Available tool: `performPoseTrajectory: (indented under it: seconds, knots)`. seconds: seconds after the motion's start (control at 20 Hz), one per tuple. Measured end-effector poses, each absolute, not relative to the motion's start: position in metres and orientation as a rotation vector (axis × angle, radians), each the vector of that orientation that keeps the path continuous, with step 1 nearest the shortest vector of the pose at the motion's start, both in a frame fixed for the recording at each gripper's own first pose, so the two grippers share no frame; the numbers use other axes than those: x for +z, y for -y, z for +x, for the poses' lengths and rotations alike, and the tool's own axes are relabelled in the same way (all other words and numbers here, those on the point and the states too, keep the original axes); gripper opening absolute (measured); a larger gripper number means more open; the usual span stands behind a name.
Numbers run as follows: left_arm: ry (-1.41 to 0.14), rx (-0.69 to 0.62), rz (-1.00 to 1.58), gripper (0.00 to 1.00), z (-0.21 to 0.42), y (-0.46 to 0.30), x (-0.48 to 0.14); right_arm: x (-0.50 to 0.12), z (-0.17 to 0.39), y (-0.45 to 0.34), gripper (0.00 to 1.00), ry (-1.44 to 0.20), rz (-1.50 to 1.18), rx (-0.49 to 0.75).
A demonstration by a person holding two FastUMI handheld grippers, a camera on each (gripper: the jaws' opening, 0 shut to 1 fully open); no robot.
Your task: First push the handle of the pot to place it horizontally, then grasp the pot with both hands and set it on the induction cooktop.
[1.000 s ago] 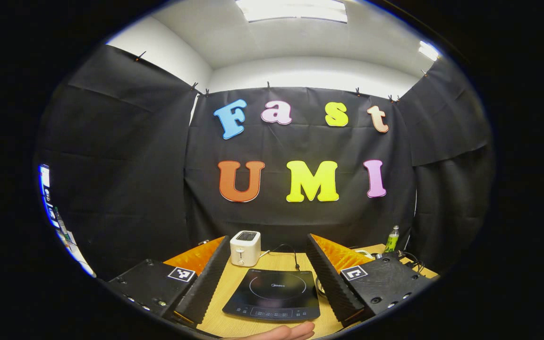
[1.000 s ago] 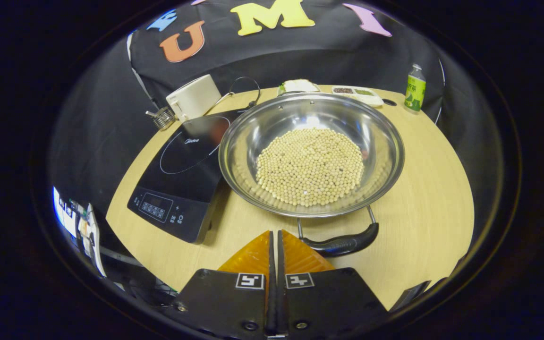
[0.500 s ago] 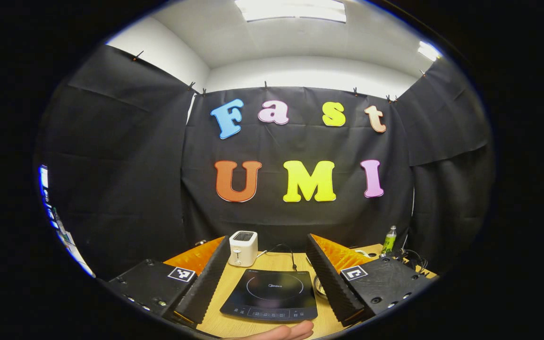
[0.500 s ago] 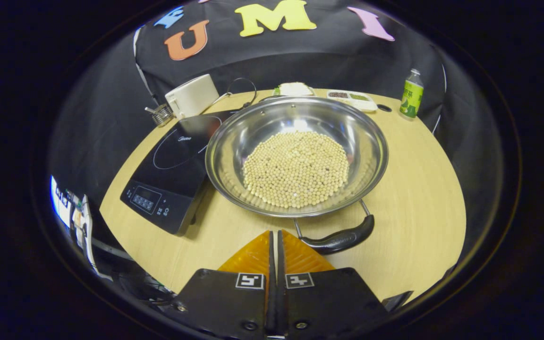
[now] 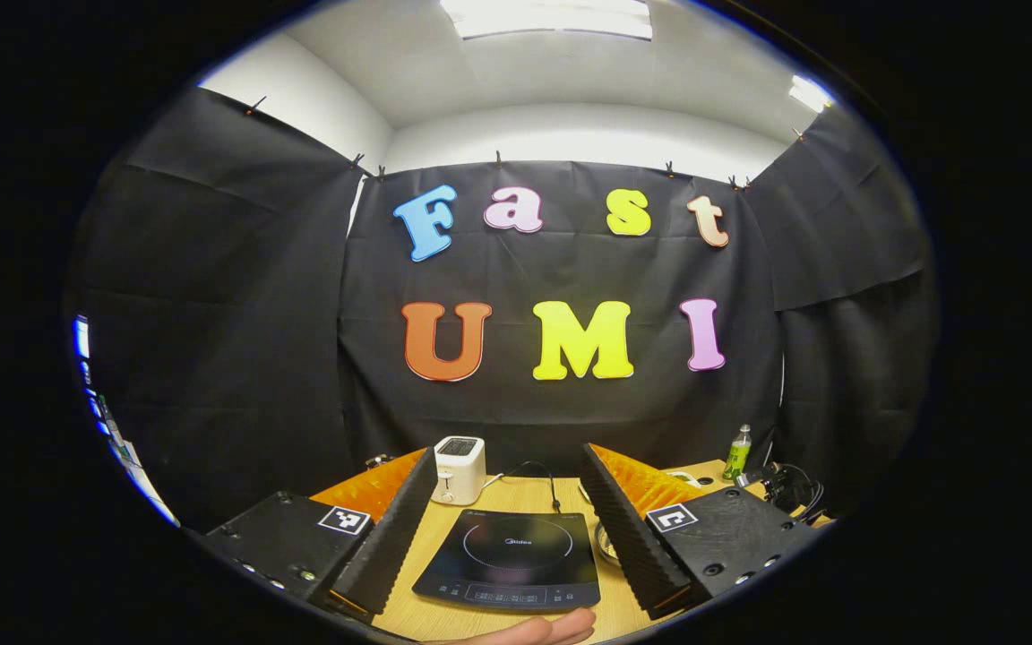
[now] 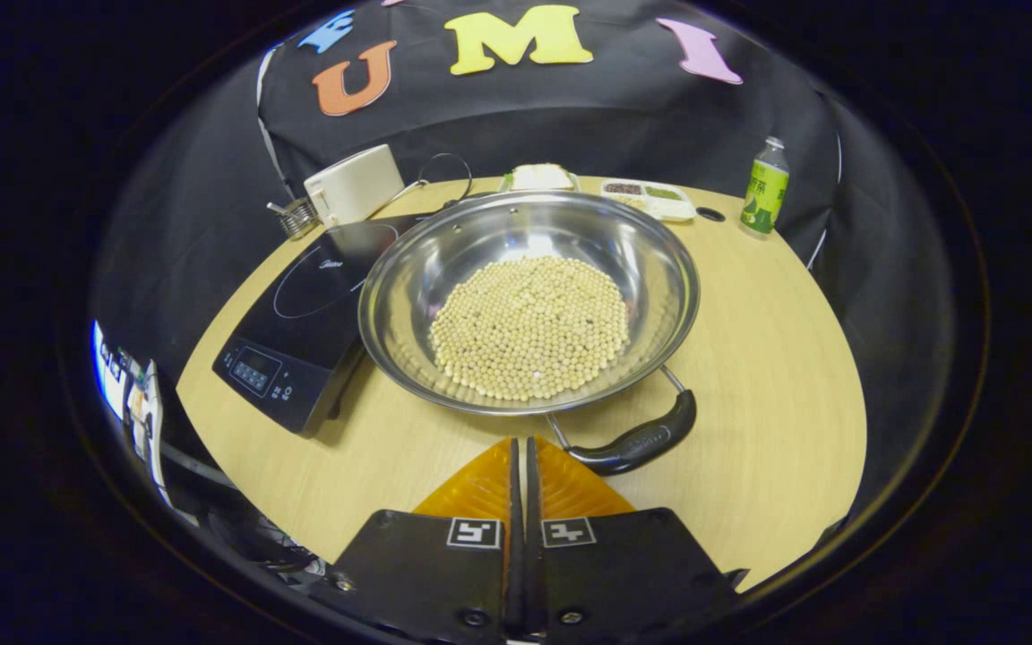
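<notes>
Tabletop holds bean-filled pot beside induction cooktop

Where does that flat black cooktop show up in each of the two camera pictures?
Left gripper view: the induction cooktop lies low in the middle, between that gripper's two open fingers.
Right gripper view: the induction cooktop sits at left of centre, beside the pot of beans.
Shared landmark: the white toaster stands just behind the cooktop.

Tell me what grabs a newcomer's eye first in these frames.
The wide, shiny steel pot heaped with pale round beans sits mid-table, its black handle just ahead of the shut right gripper. Beside it lies the flat black induction cooktop, framed by the open left gripper.
</notes>
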State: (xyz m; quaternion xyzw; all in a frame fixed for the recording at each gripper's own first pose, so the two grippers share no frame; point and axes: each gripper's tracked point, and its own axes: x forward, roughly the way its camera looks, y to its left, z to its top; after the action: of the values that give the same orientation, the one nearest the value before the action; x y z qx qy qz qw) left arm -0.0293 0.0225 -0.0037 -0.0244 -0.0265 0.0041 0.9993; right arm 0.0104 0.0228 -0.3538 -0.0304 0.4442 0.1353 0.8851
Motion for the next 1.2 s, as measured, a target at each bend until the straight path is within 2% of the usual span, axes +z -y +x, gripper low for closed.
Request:
performPoseTrajectory:
  seconds: [0.8,1.2]
  knots:
    - [0.063,-0.015,-0.041,0.96,-0.031,-0.009,-0.003,-0.353,0.021,0.008,0.04,-0.891,-0.106,0.266]
    - [0.065,-0.014,-0.047,0.96,-0.017,0.009,0.003,-0.353,0.033,0.025,0.04,-0.879,-0.156,0.344]
